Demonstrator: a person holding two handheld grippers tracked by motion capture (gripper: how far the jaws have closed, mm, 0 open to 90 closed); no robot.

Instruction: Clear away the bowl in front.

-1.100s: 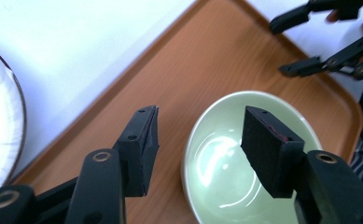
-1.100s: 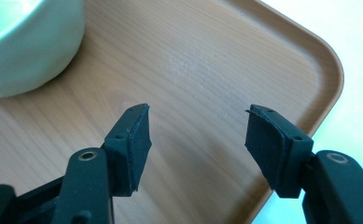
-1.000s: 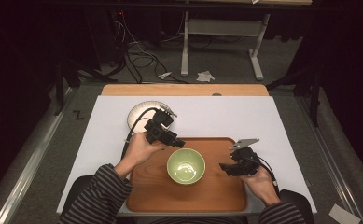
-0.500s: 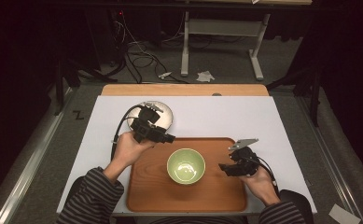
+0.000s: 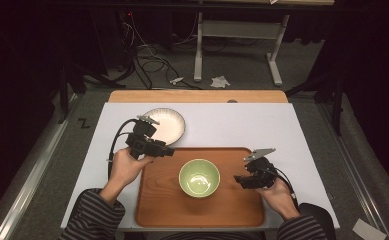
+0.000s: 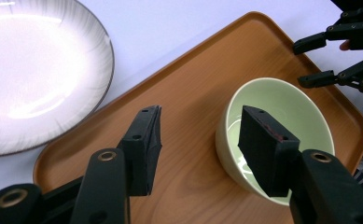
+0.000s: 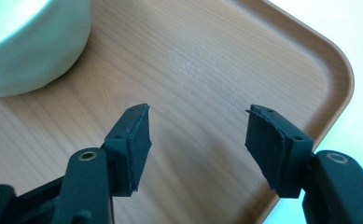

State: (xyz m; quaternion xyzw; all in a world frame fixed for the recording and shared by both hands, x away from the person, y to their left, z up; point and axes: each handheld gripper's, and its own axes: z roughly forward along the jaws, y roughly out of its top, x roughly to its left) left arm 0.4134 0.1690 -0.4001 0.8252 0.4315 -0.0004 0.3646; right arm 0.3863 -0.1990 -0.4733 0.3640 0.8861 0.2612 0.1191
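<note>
On the left of the table (image 5: 222,125), a white plate (image 5: 164,125) sits on the far side, just beyond the tray's far left corner. The left hand-held gripper (image 5: 163,150) hovers over that corner with its jaws spread wide and empty. The wooden tray (image 5: 157,210) lies near the table's near edge, and a pale green bowl (image 5: 199,178) stands at its middle. On the right, the right hand-held gripper (image 5: 239,180) is low over the tray, jaws wide apart and holding nothing, pointing toward the bowl but apart from it.
</note>
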